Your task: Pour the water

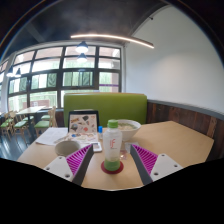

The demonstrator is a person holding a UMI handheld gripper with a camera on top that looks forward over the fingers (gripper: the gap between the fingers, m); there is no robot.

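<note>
A clear plastic bottle (113, 142) with a white cap and green liquid at its base stands upright on a round red coaster (112, 166) on the wooden table (170, 137). My gripper (112, 163) is open. Its purple pads (146, 158) flank the bottle with a gap on each side. The bottle stands between the fingers near their tips. A white bowl (67, 148) sits to the left, beyond the left finger. A clear glass cup (128, 131) stands just behind the bottle to the right.
A menu stand (84, 123) and papers (52, 135) lie at the back left of the table. A green bench seat (105, 106) runs behind the table. Large windows (60, 72) fill the wall beyond it.
</note>
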